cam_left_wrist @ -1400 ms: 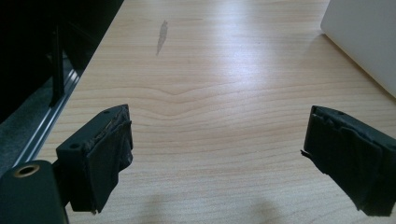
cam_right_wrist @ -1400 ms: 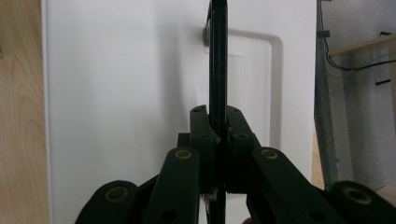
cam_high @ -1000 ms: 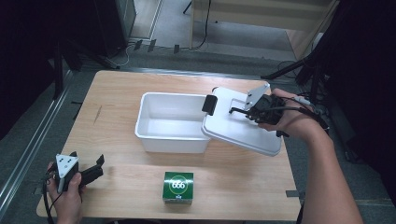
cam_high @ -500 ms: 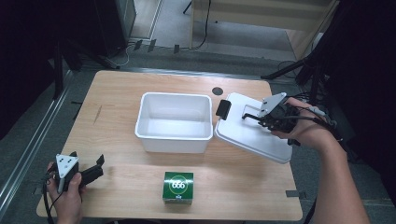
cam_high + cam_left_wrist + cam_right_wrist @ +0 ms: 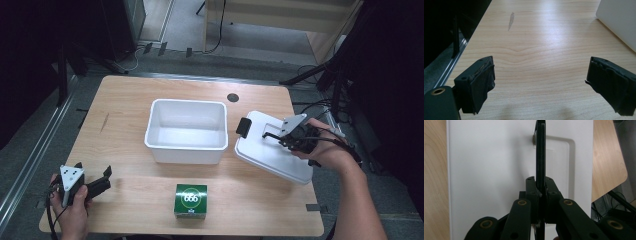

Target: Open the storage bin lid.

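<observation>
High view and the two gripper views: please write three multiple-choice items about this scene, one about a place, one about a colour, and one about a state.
1. Where does the green box lie?
A. inside the white tub
B. on the table, near the front edge
C. on the lid

2. What colour is the handle of the white lid?
A. black
B. red
C. white

3. How stands the right gripper?
A. open above the tub
B. shut on the handle
C. lying on the table

Answers: 1 B, the box sits on bare wood in front of the white tub. 2 A, the right gripper view shows a black bar. 3 B, there its jaws press the bar from both sides.
</observation>
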Available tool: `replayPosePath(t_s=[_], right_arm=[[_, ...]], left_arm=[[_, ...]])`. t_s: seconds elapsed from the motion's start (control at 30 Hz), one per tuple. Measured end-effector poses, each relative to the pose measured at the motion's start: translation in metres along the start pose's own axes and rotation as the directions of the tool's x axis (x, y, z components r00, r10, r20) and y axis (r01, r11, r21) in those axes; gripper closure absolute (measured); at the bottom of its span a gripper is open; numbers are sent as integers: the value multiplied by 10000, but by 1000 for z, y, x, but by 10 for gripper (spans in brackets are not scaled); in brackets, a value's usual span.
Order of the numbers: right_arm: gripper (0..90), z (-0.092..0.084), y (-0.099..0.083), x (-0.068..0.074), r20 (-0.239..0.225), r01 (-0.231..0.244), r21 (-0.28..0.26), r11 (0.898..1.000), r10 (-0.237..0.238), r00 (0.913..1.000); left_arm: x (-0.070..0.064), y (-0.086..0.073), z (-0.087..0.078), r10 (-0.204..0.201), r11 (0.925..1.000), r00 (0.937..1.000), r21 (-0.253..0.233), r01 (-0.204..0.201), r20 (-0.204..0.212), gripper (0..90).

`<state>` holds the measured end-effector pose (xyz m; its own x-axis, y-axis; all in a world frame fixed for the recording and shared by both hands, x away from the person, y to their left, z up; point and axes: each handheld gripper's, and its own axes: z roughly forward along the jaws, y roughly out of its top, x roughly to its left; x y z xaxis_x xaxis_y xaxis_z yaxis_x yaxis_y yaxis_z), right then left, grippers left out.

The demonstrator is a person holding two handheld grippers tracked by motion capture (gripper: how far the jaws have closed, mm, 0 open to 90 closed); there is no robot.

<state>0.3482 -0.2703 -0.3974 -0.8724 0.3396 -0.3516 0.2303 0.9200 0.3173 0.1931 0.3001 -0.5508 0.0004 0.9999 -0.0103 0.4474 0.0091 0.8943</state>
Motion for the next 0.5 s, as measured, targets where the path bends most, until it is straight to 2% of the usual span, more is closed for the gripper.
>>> replayPosePath(t_s=[0.33, 0.5], right_arm=[[850, 41, -13, 10, 168, -141, 189, 9997, 138, 9998], [850, 53, -13, 14, 225, -134, 150, 9998, 131, 9997]], left_arm=[[-1, 0, 0, 65, 10000, 10000, 0, -65, -19, 84], [-1, 0, 0, 95, 10000, 10000, 23, -95, -23, 84]])
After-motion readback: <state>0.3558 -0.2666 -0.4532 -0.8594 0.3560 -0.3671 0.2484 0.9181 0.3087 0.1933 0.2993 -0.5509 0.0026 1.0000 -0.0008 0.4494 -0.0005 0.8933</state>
